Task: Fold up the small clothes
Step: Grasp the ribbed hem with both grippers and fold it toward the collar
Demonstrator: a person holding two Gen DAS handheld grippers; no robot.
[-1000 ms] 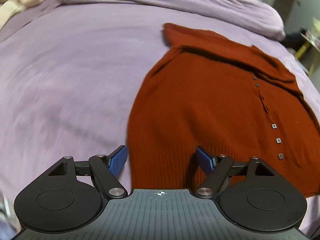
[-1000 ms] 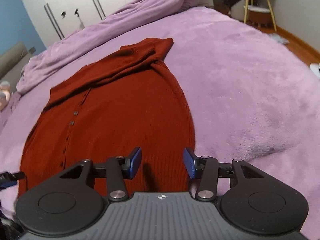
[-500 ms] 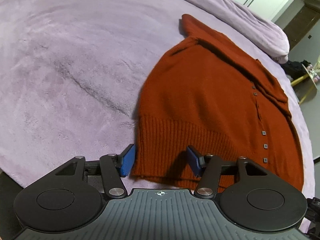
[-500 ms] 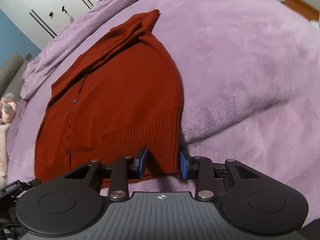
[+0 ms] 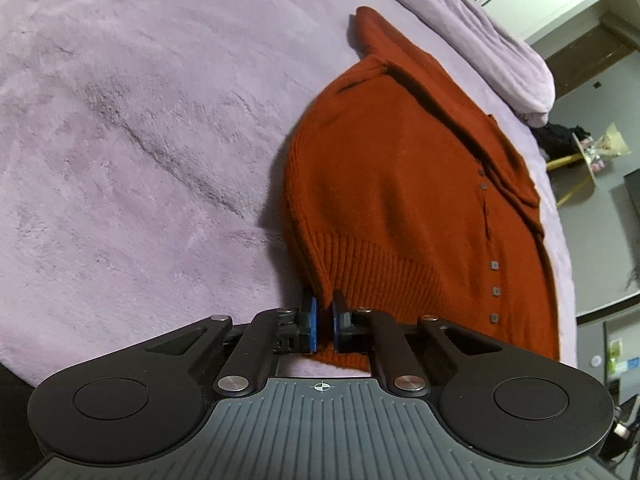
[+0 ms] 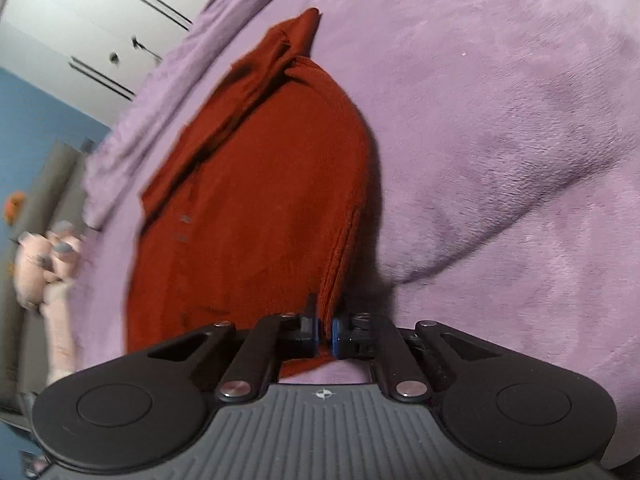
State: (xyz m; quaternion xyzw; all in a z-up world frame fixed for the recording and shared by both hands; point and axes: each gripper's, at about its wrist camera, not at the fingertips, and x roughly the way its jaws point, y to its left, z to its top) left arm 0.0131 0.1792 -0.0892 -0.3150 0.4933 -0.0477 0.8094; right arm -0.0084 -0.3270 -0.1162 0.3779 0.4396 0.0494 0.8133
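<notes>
A purple plush blanket [image 5: 140, 140] is spread over the bed, and a rust-red knit cardigan [image 5: 400, 200] is laid flat on it ahead of both tools. Its ribbed hem [image 5: 400, 276] is pinched at one corner by the just-closed left tool [image 5: 324, 322] and at the other by the just-closed right tool [image 6: 325, 332].

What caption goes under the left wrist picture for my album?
Left gripper, jaws shut on the ribbed hem corner of a rust-red knitted cardigan on a purple fleece blanket.
</notes>
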